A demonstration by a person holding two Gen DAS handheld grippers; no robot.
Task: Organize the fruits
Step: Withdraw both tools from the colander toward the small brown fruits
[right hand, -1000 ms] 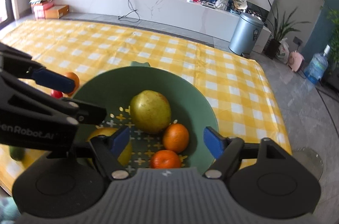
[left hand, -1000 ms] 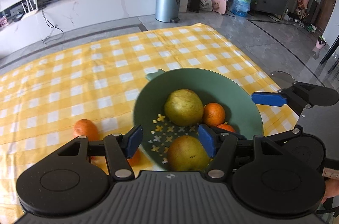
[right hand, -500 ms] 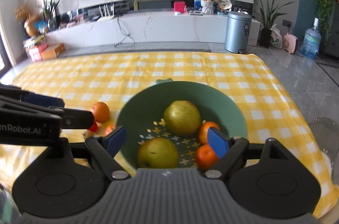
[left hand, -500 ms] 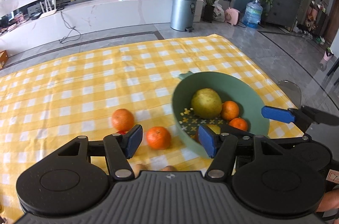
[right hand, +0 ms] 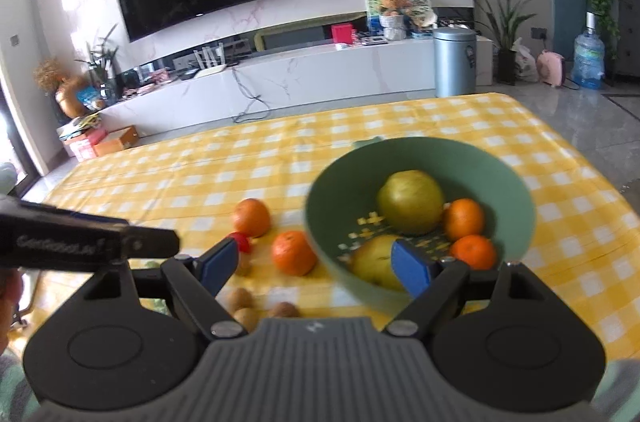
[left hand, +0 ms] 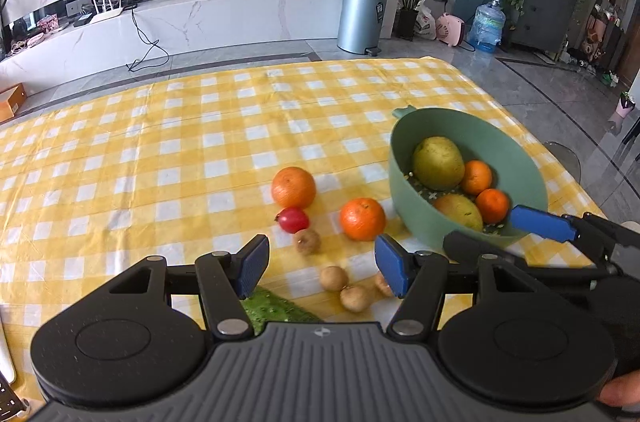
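Green bowl (left hand: pixel 404 182) sits on the yellow-checked desk (left hand: pixel 160 150) at about 3 o'clock in the left wrist view; inside it two pears (left hand: pixel 438 163) and two small oranges (left hand: pixel 477 177), the oranges on the 3 o'clock side; bowl floor has cross-shaped cutouts. Loose on the desk at the bowl's 9 o'clock: a larger orange (left hand: pixel 293 187), a second orange (left hand: pixel 362 219) just beside the bowl wall, a small red fruit (left hand: pixel 294 220) touching neither orange clearly; near it several small brown round fruits (left hand: pixel 333 278), possibly longans, view too small to be sure; a green bumpy vegetable (left hand: pixel 272 308) partly hidden behind the gripper body at 6 o'clock.

Left gripper (left hand: pixel 320 264): fingers spread wide, nothing between them, hovering above the brown fruits; holds nothing.

Right gripper (right hand: pixel 316 268): fingers wide apart and closing slightly, empty; one finger (right hand: pixel 410 268) overlaps the bowl's near rim in the right wrist view, contact unclear as that frame is blurred; the other finger sits by the red fruit at 9 o'clock. Right gripper also shows at 4 o'clock in the left view, beside the bowl.
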